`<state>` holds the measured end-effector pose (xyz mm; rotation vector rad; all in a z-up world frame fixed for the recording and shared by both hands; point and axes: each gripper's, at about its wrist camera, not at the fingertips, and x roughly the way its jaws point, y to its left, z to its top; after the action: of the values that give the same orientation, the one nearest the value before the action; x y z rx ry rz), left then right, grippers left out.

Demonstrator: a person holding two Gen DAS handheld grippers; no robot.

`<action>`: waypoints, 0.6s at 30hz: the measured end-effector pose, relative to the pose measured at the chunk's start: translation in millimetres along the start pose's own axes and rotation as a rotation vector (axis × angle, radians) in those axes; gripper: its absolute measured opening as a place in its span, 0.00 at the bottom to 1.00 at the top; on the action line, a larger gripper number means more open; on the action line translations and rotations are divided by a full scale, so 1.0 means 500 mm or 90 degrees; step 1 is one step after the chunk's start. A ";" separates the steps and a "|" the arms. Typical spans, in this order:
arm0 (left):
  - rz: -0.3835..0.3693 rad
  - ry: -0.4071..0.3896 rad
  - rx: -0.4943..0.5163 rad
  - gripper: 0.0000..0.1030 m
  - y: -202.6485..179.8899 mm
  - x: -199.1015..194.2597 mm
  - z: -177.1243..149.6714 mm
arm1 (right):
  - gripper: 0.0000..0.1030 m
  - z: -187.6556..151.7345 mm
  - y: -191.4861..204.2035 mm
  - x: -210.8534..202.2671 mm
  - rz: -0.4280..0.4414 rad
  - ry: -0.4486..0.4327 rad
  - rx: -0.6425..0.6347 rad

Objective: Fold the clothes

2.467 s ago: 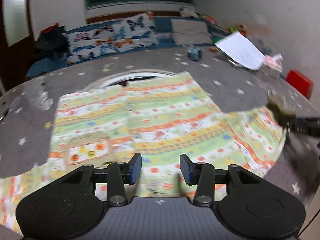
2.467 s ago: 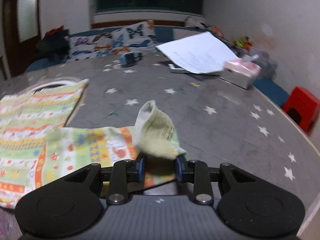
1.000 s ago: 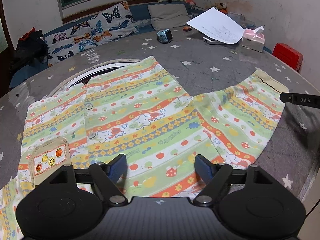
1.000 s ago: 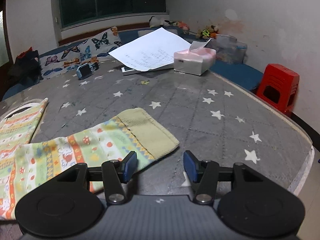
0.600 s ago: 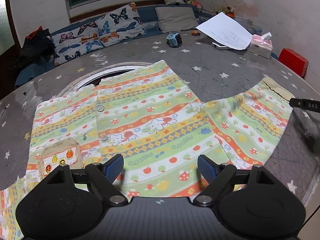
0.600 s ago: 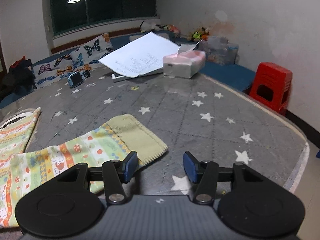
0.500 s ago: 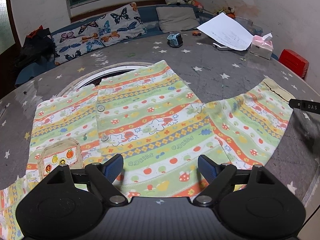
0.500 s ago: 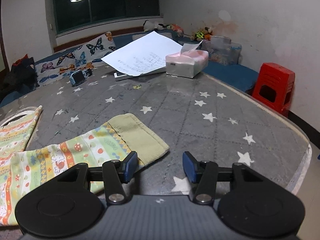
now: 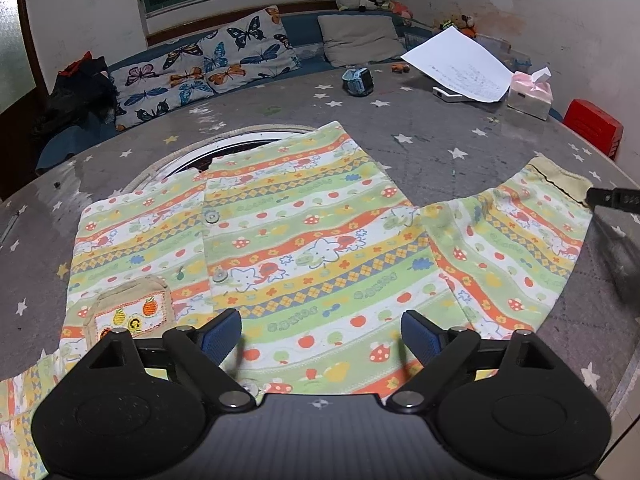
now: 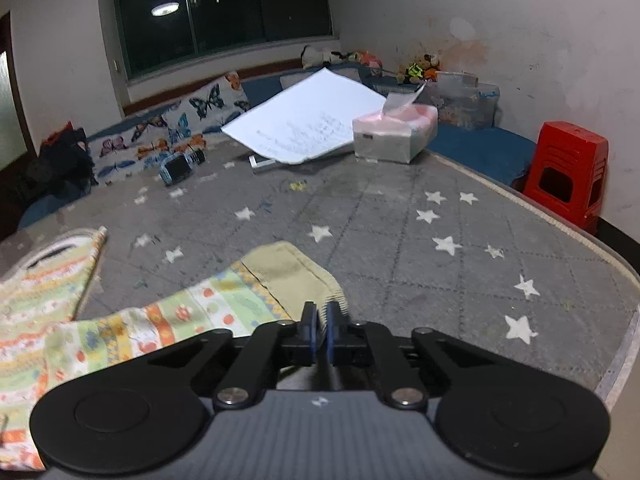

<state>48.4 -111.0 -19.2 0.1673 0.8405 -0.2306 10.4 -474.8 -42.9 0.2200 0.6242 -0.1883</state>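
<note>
A child's striped pyjama top (image 9: 288, 248) lies flat on the grey star-patterned mat (image 9: 440, 148), buttons up, with a small pocket patch (image 9: 132, 312) at lower left. Its right sleeve (image 9: 516, 248) stretches to the right and ends in a beige cuff (image 9: 560, 178). My left gripper (image 9: 320, 336) is wide open just above the shirt's lower hem. My right gripper (image 10: 320, 326) is shut on the edge of the beige cuff (image 10: 292, 272); its tip also shows in the left wrist view (image 9: 612, 198) at the cuff.
A white sheet of paper (image 10: 308, 120), a pink tissue box (image 10: 396, 130) and a small blue toy (image 10: 176, 170) lie at the far side of the mat. A red plastic stool (image 10: 564, 172) stands off the mat's right edge. Butterfly pillows (image 9: 208, 68) line the back.
My right gripper has closed from open onto the cuff edge of the sleeve. My left gripper has stayed wide open over the hem, with the view barely shifted.
</note>
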 end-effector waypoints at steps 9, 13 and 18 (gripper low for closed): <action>0.017 -0.005 -0.045 0.88 0.051 -0.013 -0.006 | 0.04 0.035 0.039 -0.069 0.096 -0.029 0.011; 0.028 -0.016 -0.065 0.88 0.080 -0.028 -0.009 | 0.04 0.045 0.092 -0.098 0.145 -0.038 -0.014; 0.045 -0.031 -0.090 0.88 0.121 -0.048 -0.014 | 0.04 0.051 0.179 -0.135 0.213 -0.048 -0.061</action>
<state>44.0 -47.9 -2.3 0.0583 0.7975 -0.1086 -7.8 -388.4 30.5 0.2196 0.5120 0.1544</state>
